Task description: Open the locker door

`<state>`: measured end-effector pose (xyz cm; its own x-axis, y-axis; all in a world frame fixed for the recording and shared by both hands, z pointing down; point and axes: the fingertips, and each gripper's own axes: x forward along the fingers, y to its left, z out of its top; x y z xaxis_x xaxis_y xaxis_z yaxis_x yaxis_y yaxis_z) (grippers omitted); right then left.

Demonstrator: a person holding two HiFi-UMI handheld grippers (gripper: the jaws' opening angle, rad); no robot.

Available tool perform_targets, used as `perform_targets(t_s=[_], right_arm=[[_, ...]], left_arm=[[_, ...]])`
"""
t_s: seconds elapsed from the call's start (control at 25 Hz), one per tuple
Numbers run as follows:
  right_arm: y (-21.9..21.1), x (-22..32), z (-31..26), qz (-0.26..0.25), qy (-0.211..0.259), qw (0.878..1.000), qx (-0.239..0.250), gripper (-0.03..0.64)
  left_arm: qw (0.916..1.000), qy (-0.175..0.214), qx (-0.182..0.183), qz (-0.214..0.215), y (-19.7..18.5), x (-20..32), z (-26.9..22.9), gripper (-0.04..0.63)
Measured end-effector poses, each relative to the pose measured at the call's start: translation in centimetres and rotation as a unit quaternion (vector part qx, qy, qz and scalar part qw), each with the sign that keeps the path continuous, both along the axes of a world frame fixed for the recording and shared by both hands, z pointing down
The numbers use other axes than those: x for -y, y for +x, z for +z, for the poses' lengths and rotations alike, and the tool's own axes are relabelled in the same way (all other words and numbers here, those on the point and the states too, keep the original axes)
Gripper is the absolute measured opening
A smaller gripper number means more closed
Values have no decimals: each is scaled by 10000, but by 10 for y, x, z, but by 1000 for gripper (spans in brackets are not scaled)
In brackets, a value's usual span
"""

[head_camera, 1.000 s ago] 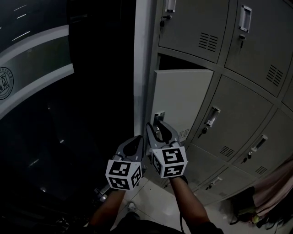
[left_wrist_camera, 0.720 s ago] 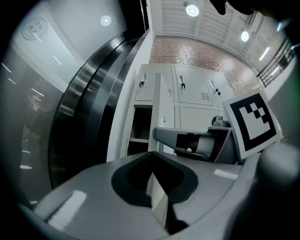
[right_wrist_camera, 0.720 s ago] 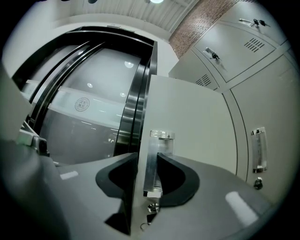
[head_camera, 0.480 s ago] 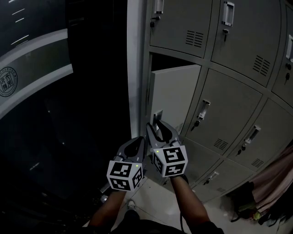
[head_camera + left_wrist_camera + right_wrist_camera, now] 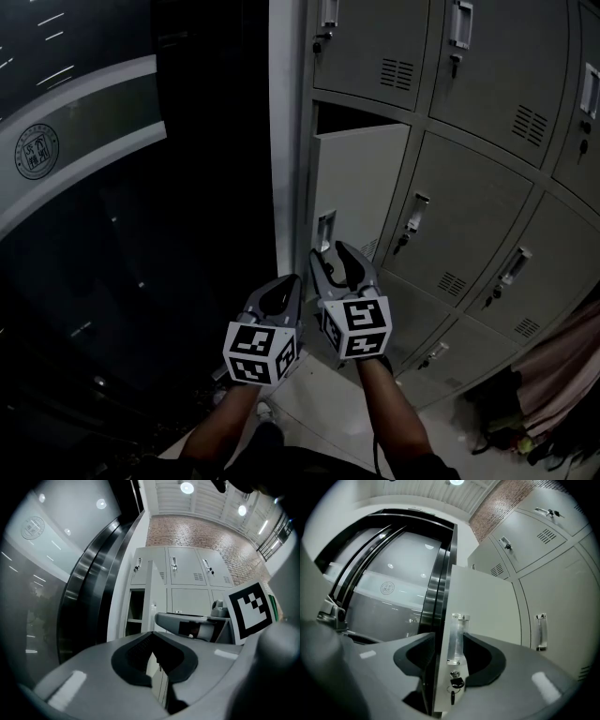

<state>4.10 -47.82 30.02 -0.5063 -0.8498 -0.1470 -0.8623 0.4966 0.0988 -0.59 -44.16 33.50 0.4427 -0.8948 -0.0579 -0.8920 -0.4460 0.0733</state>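
Observation:
The grey locker door (image 5: 361,187) stands ajar, with a dark gap (image 5: 352,117) above its top edge. Its clear handle (image 5: 324,231) sits on the free edge, and a key (image 5: 453,693) hangs in the lock just beneath the handle (image 5: 455,639). My right gripper (image 5: 339,258) is just below the handle. Its jaws are opening, and the door's edge (image 5: 438,667) and the handle stand between them without being pressed. My left gripper (image 5: 281,292) hangs beside it on the left, shut and holding nothing. In the left gripper view the open compartment (image 5: 135,611) shows ahead.
Closed lockers (image 5: 478,225) with handles and keys fill the wall to the right and above. A dark glass wall (image 5: 94,187) with a pale band runs along the left. Pink cloth and a bag (image 5: 553,403) lie at the bottom right on the pale tiled floor (image 5: 319,403).
My right gripper's jaws have widened and its tips have drawn back a little below the handle. The left gripper has kept its place beside it.

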Motion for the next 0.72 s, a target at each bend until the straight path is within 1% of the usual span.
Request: perform_targets(t_s=[0.16,0.36,0.52,0.72], right_arm=[[3,-23,0,-4,-22,10000,43,158],[2,-51,2,117,-27,9999,105,158],[-4,-75,8,193,-110,9997,105,158],[-16,-113,11,293,-111,9995,103,158]], left_arm=[[10000,-47,38,-2,2,-20,-2,5],[10000,-38,64,15,-7,-47,-2,5],[9999,-73,73,48,-17,-69,-1,6],[9999,-27,70,135,-29,-103,-5,5]])
